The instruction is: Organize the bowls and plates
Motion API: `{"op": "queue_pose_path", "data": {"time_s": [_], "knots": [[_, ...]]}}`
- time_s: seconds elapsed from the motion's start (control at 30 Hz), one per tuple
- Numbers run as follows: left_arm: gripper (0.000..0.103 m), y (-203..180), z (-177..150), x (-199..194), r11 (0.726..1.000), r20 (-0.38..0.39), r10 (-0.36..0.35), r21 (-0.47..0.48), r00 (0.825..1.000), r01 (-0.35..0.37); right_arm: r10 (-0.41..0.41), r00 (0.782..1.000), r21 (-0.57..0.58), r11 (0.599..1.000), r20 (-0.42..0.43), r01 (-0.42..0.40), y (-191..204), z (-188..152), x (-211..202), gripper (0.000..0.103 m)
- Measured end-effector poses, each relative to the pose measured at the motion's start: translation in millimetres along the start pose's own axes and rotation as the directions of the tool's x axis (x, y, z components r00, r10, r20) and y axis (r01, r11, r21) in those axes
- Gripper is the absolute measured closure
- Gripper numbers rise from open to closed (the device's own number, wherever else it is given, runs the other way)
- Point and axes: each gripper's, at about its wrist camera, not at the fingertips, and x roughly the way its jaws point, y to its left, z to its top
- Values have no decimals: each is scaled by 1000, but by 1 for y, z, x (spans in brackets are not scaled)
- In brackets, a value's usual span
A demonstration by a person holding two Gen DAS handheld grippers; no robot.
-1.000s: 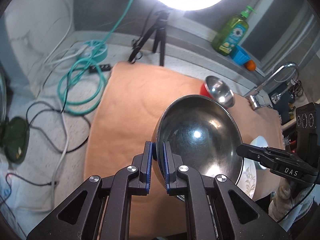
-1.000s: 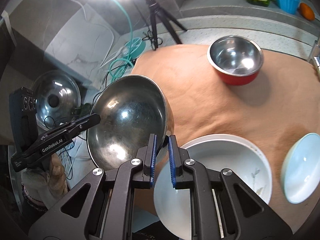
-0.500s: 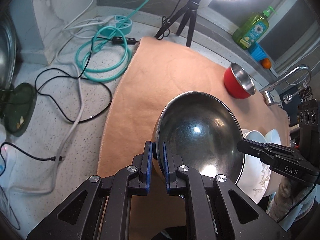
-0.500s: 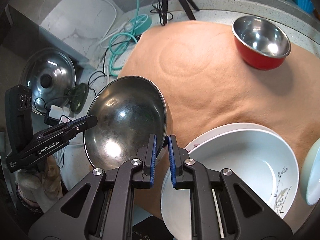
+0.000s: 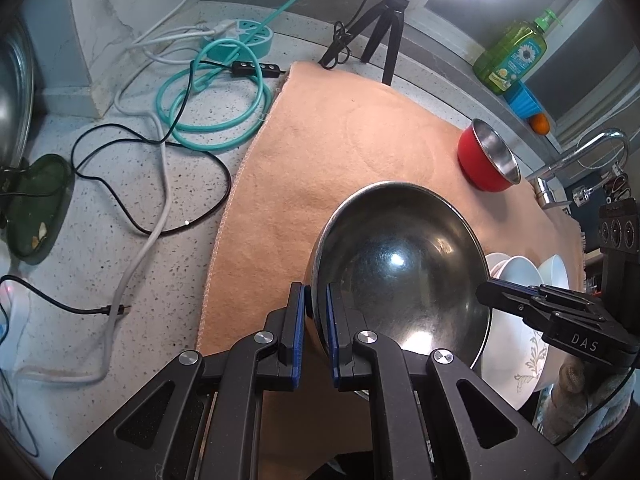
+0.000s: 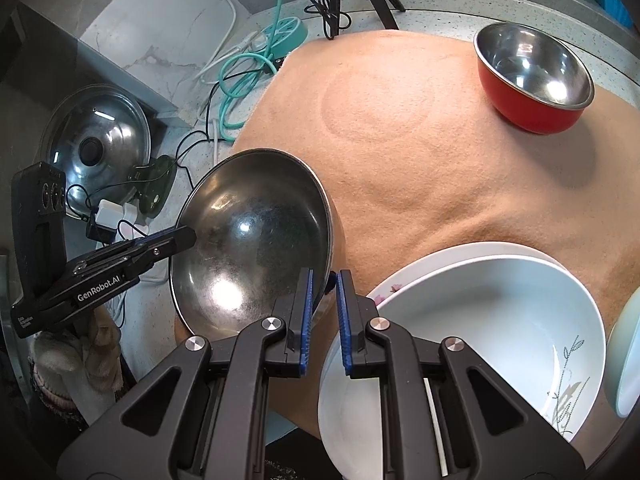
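A large steel bowl (image 5: 400, 272) (image 6: 252, 240) hangs between both grippers over the near edge of the orange mat (image 5: 320, 152) (image 6: 400, 140). My left gripper (image 5: 316, 308) is shut on the bowl's left rim. Across the bowl, my right gripper (image 6: 323, 292) is shut on the opposite rim. Each gripper also shows in the other's view: the right gripper (image 5: 496, 296) and the left gripper (image 6: 180, 240). A white flower-patterned deep plate (image 6: 500, 312) (image 5: 516, 364) lies just right of the bowl. A pale blue bowl (image 6: 624, 364) (image 5: 554, 276) sits beyond it. A red bowl with a steel inside (image 6: 536, 80) (image 5: 488, 160) stands at the mat's far right.
Left of the mat, the speckled counter carries a teal cord coil (image 5: 216, 100), black and white cables (image 5: 152, 184) and a pot lid (image 6: 96, 140). A tripod (image 5: 384, 20) stands at the back. A green soap bottle (image 5: 512, 56) and a faucet (image 5: 580, 156) are at the far right.
Both grippers have come down with the steel bowl, closer to the mat and the white plate. Their holds on the rim are the same.
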Motion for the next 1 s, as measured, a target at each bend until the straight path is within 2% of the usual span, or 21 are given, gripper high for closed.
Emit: {"op": "queue_pose_path", "data": {"time_s": [0.33, 0.37, 0.43, 0.53, 0.67, 0.8, 1.0], "knots": [[94, -4, 9, -15, 1000, 48, 14, 7, 999, -14, -9, 999, -12, 1000, 34, 9, -6, 0, -15, 88], [94, -5, 10, -17, 1000, 54, 11, 7, 998, -12, -10, 999, -11, 1000, 40, 11, -8, 0, -18, 86], [93, -8, 13, -21, 1000, 67, 3, 10, 998, -4, -9, 998, -2, 1000, 59, 9, -13, 0, -27, 77], [93, -17, 19, -25, 1000, 85, -10, 19, 996, 9, -17, 996, 6, 1000, 92, 16, -20, 1, -42, 72], [93, -35, 32, -27, 998, 101, -45, 52, 994, 40, -32, 989, 32, 999, 141, 28, -35, 4, -65, 72], [93, -57, 48, -21, 993, 101, -82, 93, 991, 73, -59, 978, 74, 996, 200, 45, -56, 13, -90, 60], [93, -95, 74, -3, 982, 86, -126, 153, 988, 112, -91, 963, 167, 985, 253, 49, -98, 32, -114, 60]]}}
